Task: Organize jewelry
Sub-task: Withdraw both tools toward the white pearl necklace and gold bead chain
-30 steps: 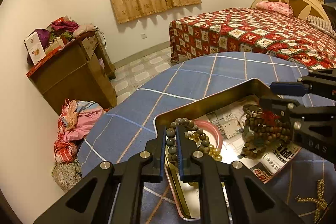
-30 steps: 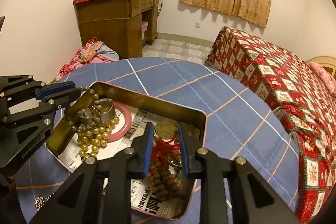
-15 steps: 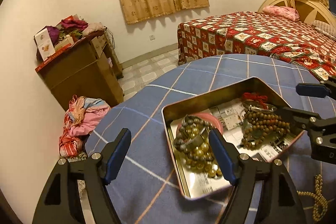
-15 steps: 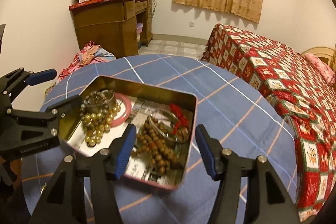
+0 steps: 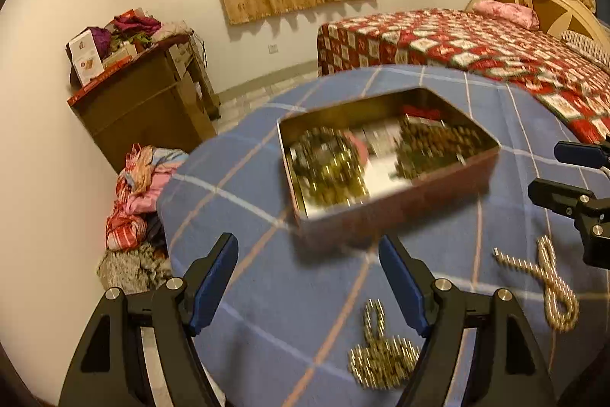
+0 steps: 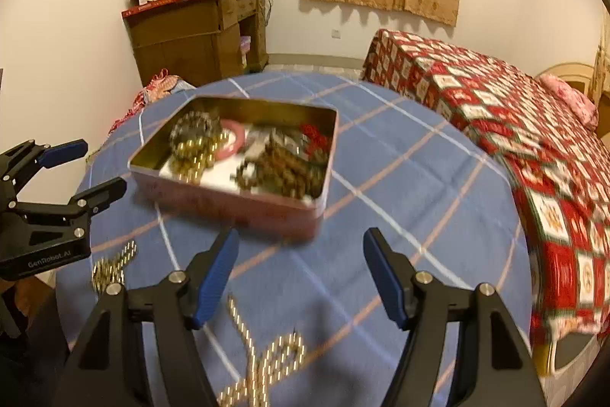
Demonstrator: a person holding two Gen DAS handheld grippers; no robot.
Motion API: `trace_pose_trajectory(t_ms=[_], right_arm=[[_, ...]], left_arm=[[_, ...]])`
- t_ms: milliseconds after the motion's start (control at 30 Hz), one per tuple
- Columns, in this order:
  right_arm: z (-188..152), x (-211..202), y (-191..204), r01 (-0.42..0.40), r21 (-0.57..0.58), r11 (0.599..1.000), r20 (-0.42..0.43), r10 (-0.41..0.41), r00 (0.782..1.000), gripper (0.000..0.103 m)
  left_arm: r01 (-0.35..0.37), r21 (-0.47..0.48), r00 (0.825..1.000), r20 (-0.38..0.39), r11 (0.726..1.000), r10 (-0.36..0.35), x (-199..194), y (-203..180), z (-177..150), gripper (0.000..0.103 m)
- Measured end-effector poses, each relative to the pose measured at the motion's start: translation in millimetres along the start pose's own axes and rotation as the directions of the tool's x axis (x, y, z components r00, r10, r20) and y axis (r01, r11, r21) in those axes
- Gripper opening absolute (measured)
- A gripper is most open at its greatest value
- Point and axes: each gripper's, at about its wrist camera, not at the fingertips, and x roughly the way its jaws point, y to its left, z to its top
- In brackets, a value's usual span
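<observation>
Two gold bead chains lie loose on the blue checked tabletop (image 5: 289,296), on the near side of the open metal tin (image 5: 385,212) that already holds beaded bracelets (image 6: 282,170) and a pink bangle (image 6: 234,140) on a paper lining. The left gripper (image 5: 309,287) hangs above the cloth with its jaws spread wide and nothing between them. The right gripper (image 6: 301,277) is likewise empty, and its jaws are opening over bare cloth. In the left wrist view a bunched chain (image 5: 377,357) sits low and slightly to the right of the left jaws, partly tucked behind the right-hand finger, its loop running away from the camera toward the tin. A second, longer chain (image 5: 549,288) lies further right in a crossed loop, close beneath the tips of the other gripper. In the right wrist view that looped chain (image 6: 267,361) lies just below and between the right jaws, its long axis running roughly toward the tin, while the bunched one (image 6: 112,267) lies off to the left under the left gripper. Each hand therefore appears nearer to its own chain, and the likely next move is a short drop onto it, closing across the strand rather than along it. The tin stands ahead of both grippers.
</observation>
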Motion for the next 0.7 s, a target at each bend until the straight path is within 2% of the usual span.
trace_pose_trajectory(t_ms=[233,333,467,700], right_arm=[[-39.6,-13.2,10.6,0.002,0.004,1.000,-0.039,-0.002,0.999,0.074],[-50.8,-13.3,13.7,0.005,0.009,1.000,-0.057,-0.005,0.998,0.074],[-56.2,-15.7,16.5,0.011,0.005,1.000,-0.060,-0.011,0.998,0.074],[-62.4,-15.8,18.8,0.007,-0.005,1.000,-0.066,-0.007,0.998,0.074]], left_arm=[[0.002,0.005,0.999,-0.034,1.000,-0.002,-15.3,-7.8,-25.9,0.077],[0.002,-0.027,0.998,-0.058,1.000,-0.003,-17.3,-4.8,-34.7,0.077],[0.018,-0.021,0.998,-0.053,1.000,-0.019,-22.1,-12.8,-38.6,0.077],[0.066,-0.005,0.992,-0.111,0.998,-0.067,-8.3,-25.4,-50.3,0.077]])
